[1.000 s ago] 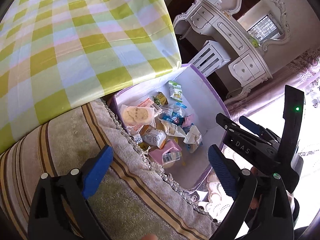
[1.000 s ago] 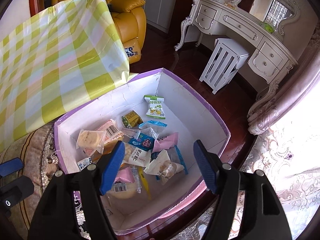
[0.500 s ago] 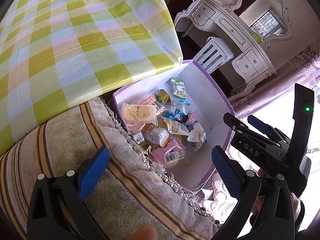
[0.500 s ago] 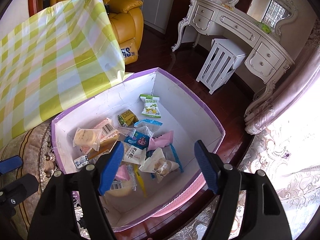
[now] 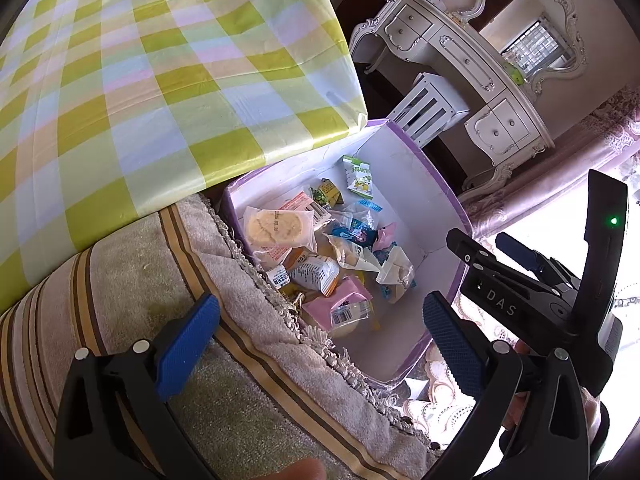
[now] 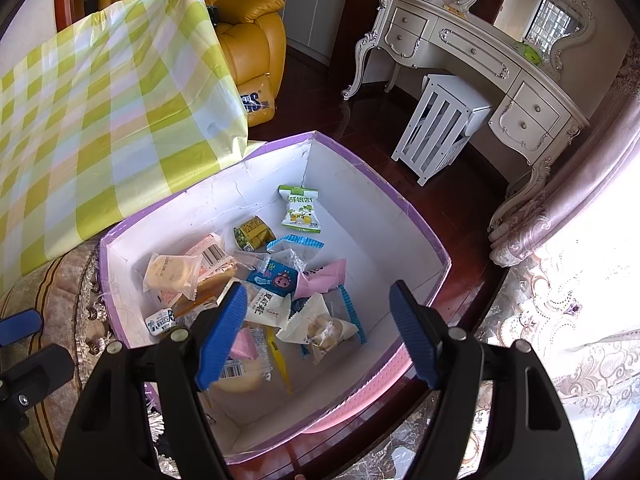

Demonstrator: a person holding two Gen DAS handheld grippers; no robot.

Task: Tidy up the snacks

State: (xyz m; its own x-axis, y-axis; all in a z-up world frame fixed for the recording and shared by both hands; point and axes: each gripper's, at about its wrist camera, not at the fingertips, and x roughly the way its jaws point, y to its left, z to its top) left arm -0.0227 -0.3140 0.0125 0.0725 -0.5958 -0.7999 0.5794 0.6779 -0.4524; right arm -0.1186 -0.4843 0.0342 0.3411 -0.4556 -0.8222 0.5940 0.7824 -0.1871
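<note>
The snacks (image 6: 256, 292) all lie in a heap inside the box (image 6: 400, 216), which is white inside with a purple rim and sits in the middle of the right wrist picture. There is a green packet (image 6: 300, 209) near the far wall, a pink packet (image 6: 322, 278) in the middle, and a round cake in a clear bag (image 6: 170, 274) on the left side. Many more are piled on top of each other.

The checked cloth (image 5: 140, 80) fills the upper left of the left wrist picture, and I can see no snacks on it. So the picking up looks nearly done or done. The pile is still messy, so tidying may be left.

The left gripper (image 5: 320, 332) is spread wide over the striped towel (image 5: 160, 264) and holds nothing. The right gripper (image 6: 316, 332) hangs above the box, also spread apart, with nothing between its blue pads.
</note>
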